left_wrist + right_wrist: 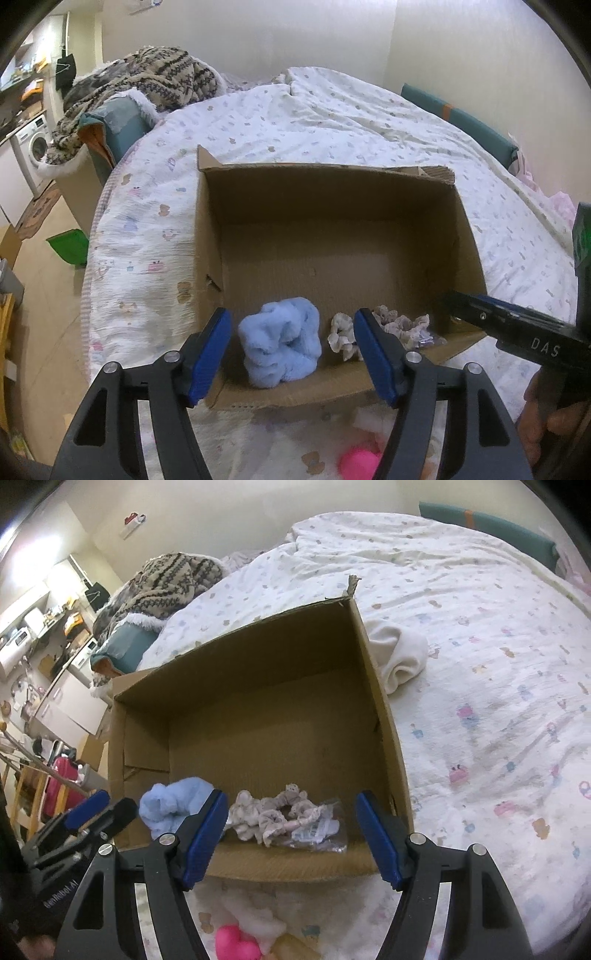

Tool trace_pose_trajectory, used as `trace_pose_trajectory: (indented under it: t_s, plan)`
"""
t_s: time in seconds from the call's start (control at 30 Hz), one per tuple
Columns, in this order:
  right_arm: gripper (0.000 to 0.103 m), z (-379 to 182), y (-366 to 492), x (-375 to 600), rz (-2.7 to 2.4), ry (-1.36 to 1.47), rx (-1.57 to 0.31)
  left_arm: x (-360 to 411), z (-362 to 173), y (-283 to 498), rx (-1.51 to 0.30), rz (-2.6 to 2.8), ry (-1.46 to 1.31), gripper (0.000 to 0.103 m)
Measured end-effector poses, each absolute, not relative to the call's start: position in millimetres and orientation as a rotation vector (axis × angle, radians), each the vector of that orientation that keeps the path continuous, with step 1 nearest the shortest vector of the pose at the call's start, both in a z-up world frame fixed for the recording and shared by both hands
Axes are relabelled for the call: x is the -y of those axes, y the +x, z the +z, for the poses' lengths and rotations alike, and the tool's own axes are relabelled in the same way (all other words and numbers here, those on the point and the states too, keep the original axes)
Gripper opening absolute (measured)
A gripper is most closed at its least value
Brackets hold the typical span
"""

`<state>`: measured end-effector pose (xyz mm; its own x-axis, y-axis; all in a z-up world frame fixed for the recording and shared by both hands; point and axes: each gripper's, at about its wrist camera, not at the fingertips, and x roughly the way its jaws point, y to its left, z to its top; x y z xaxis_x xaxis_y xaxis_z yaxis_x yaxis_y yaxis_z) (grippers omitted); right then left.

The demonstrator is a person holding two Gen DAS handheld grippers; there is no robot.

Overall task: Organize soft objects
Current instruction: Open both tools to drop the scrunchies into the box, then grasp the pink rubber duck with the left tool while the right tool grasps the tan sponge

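Two grippers, left gripper (pixel 293 356) and right gripper (pixel 291 838), hover with fingers spread and empty above the cardboard box (pixel 332 192) holding the blue fluffy cloth (pixel 280 343) and what look like scrunchies (pixel 273 816), so reaching for the pink toy (pixel 234 943) below might snag the box rim.

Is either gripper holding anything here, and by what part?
Nothing is held. Left gripper and right gripper are open above the fluffy light-blue cloth and beige scrunchies.
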<state>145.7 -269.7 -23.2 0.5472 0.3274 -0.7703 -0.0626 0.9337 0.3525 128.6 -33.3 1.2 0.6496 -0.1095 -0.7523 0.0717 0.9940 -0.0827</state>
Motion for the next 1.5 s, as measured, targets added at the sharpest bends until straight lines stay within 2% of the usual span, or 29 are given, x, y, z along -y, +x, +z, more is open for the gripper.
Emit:
trace_pose_trajectory:
  t_s: [0.63,0.9,1.03,1.1,1.27,1.5]
  plan:
    - [0.076,-20,87,289,0.275,0.379,-1.018,6,14,67,-0.882,-0.03,-0.089,0.066]
    - [0.075,-67,84,275,0.319,0.426,-1.265,4,-2,52,-0.953,-0.003,-0.128,0.066]
    - [0.054,-87,87,262,0.363,0.42,-1.351,4,-11,49,-0.997,-0.008,-0.162,0.066]
    - [0.05,-98,89,259,0.36,0.428,-1.396,5,-15,48,-1.006,-0.005,-0.167,0.066]
    - [0.049,-119,90,248,0.319,0.342,-1.485,10,-24,52,-1.034,-0.016,-0.176,0.066]
    - [0.02,-123,90,228,0.328,0.201,-1.473,20,-31,56,-1.056,-0.039,-0.152,0.066]
